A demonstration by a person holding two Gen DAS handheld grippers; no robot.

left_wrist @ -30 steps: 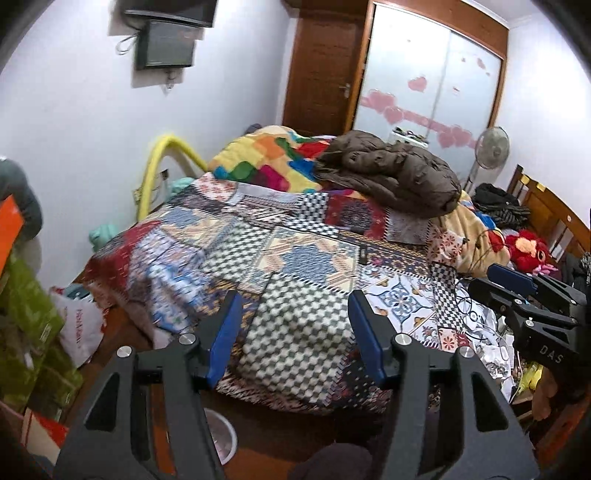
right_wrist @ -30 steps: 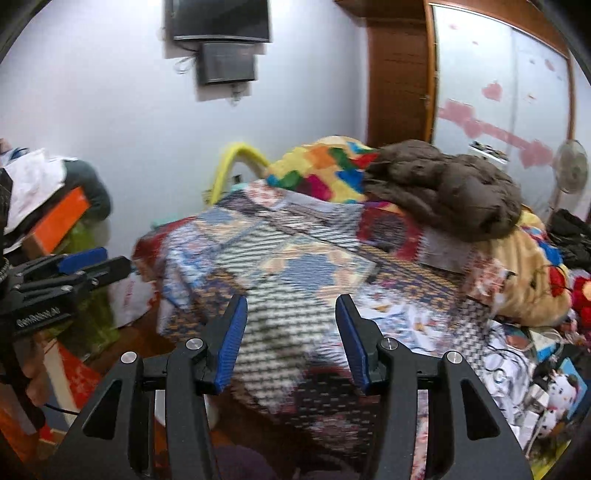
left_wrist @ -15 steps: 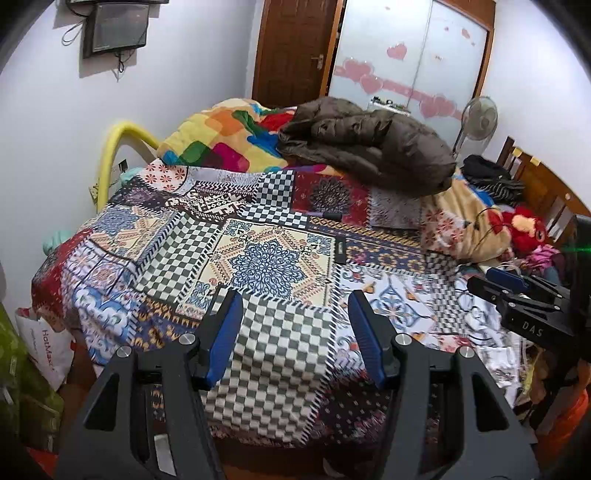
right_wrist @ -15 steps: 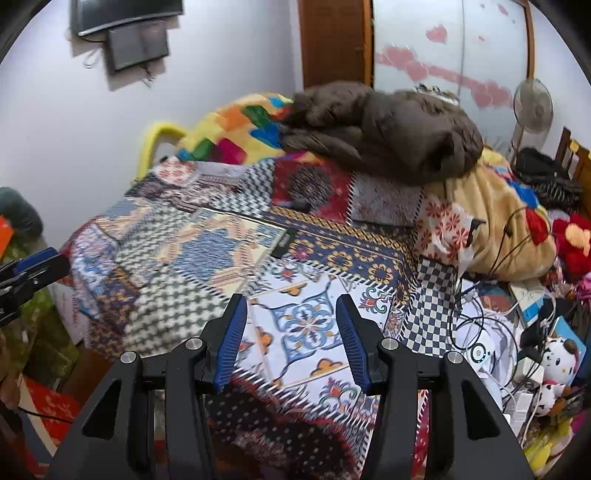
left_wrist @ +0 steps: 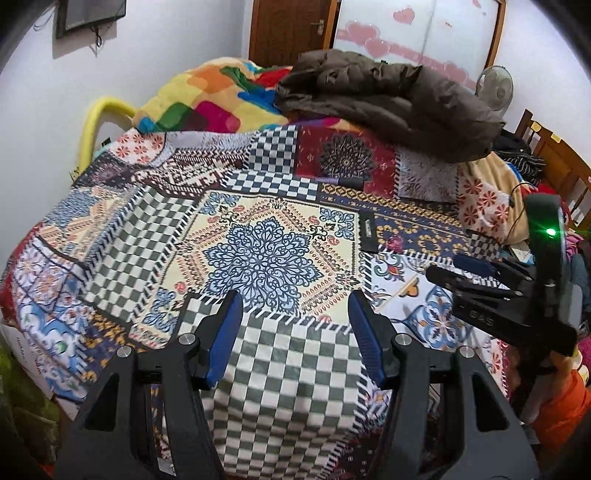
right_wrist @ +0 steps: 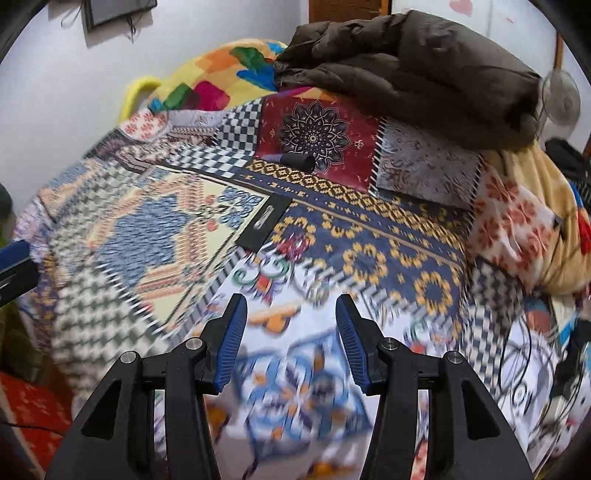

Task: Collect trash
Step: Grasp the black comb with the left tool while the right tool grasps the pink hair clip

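We hover both grippers, left point(left_wrist: 293, 328) and right point(right_wrist: 288, 332), fingers apart and empty, over the bed point(left_wrist: 258, 240), seeking trash, likely the black wrapper point(right_wrist: 264, 221) next.

A patchwork bedspread point(left_wrist: 266, 236) is covering the bed, white walls point(left_wrist: 166, 48) rising behind, brown door point(left_wrist: 288, 29) standing shut.
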